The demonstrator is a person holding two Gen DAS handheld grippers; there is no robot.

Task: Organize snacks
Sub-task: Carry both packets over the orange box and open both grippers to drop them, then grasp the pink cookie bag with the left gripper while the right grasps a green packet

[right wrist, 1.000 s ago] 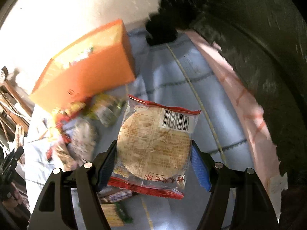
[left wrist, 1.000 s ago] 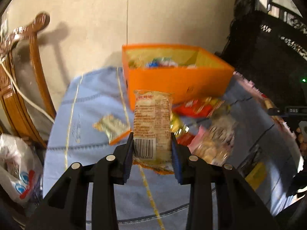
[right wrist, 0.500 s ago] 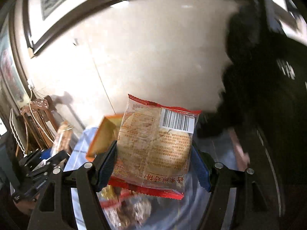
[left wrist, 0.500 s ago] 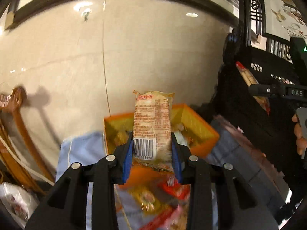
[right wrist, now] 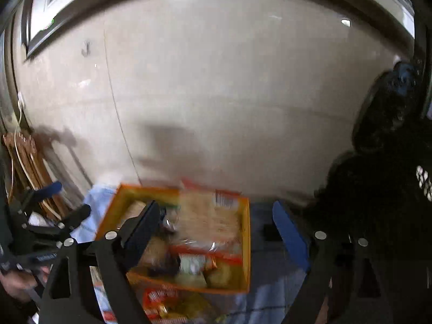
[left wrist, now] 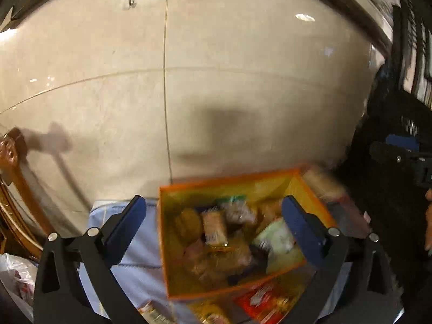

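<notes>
An orange box [left wrist: 162, 226] full of snack packets stands on a light blue cloth. My left gripper [left wrist: 213, 216] is open and empty above the box. A tan barcoded packet [left wrist: 214, 228] lies among the snacks inside. In the right wrist view my right gripper [right wrist: 216, 221] is open above the same orange box [right wrist: 246, 243]. A large clear packet with red edges and a round cracker [right wrist: 208, 218], blurred, is over or in the box just beyond the fingers.
Loose snack packets [left wrist: 264, 301] lie on the blue cloth [left wrist: 129, 275] in front of the box. A beige tiled wall [left wrist: 216, 81] stands close behind. A wooden chair [left wrist: 13, 189] is at the left, dark furniture [left wrist: 391, 189] at the right.
Both grippers have opened and let go of their packets over the orange box. Both have moved closer to the box and now look down into it.
</notes>
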